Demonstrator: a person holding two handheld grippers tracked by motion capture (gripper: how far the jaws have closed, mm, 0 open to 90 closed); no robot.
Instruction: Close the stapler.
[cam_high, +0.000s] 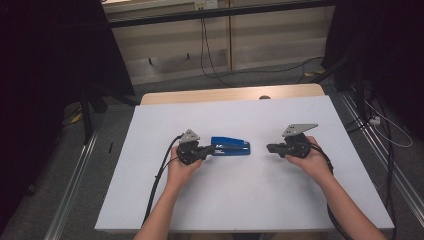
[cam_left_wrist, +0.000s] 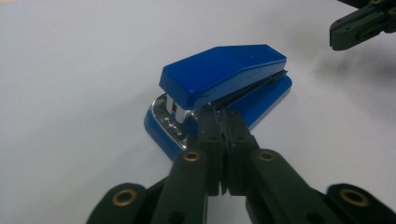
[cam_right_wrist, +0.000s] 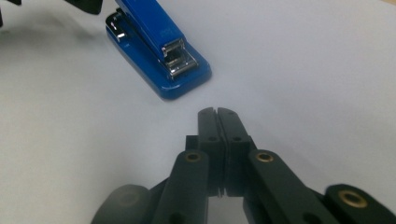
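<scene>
A blue stapler (cam_high: 231, 147) (cam_left_wrist: 224, 79) (cam_right_wrist: 159, 51) lies flat at the middle of the white table top (cam_high: 225, 210). My left gripper (cam_high: 212, 149) (cam_left_wrist: 222, 112) rests at the stapler's left end, jaws together with nothing between them, tips right at its metal hinge end. My right gripper (cam_high: 269, 148) (cam_right_wrist: 217, 112) lies a short way to the right of the stapler, pointing at its mouth end, jaws together and holding nothing. The right gripper (cam_left_wrist: 355, 28) also appears beyond the stapler in the left gripper view.
A wooden strip (cam_high: 230, 94) runs along the table's far edge. Cables (cam_high: 215, 70) lie on the floor beyond it, and metal rails (cam_high: 75, 175) flank the table. White surface extends on all sides of the stapler.
</scene>
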